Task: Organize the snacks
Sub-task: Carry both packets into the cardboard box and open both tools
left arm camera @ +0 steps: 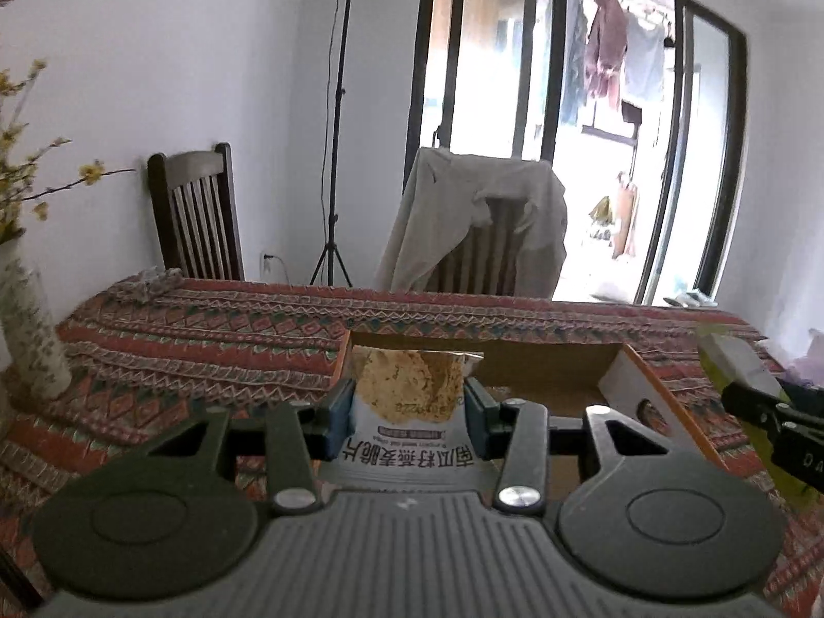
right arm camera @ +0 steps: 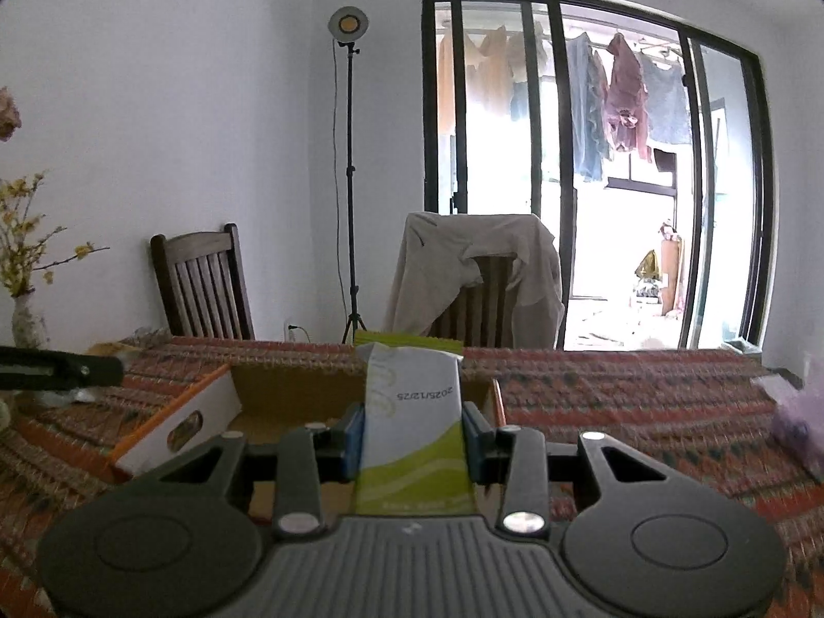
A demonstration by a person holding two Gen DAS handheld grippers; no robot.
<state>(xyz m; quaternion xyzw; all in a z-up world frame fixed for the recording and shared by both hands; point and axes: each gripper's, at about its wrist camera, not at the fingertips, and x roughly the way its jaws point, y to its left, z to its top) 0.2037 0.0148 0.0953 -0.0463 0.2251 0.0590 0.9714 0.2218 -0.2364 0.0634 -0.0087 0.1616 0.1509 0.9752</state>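
My left gripper is shut on a white snack bag with a cracker picture, held over the left end of an open cardboard box. My right gripper is shut on a white and green snack packet, held above the right end of the same box. The box has an orange and white flap folded out. The right gripper with its green packet shows at the right edge of the left wrist view. The left gripper's arm shows at the left edge of the right wrist view.
The table carries a red patterned cloth. A vase with yellow flowers stands at the left. Two wooden chairs stand behind the table, one draped with a beige garment. A light stand and glass doors are behind. A purple bag lies at right.
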